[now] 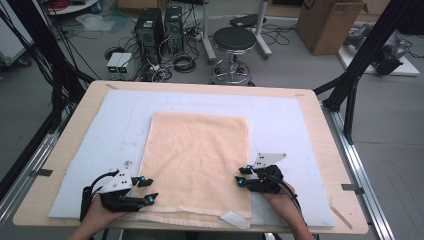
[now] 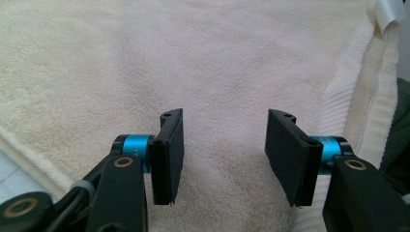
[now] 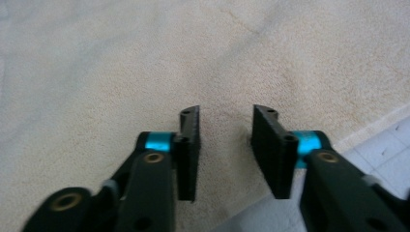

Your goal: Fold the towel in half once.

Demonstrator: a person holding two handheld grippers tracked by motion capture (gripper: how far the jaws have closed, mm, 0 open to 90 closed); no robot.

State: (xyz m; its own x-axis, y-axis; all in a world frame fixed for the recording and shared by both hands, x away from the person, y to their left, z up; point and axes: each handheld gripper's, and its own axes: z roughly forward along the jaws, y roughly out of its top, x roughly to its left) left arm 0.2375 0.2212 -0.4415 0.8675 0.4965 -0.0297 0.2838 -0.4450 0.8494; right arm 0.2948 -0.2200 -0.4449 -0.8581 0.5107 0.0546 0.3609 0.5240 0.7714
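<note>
No readable text, label or number anywhere.

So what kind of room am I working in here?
Most likely a robotics lab or workshop: computer towers amid tangled cables on the floor, a black frame around the table, and cardboard boxes behind.

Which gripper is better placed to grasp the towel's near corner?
Probably the left gripper: it sits at the towel's near left corner, jaws open. The right gripper rests farther up the right edge, jaws open too.
</note>
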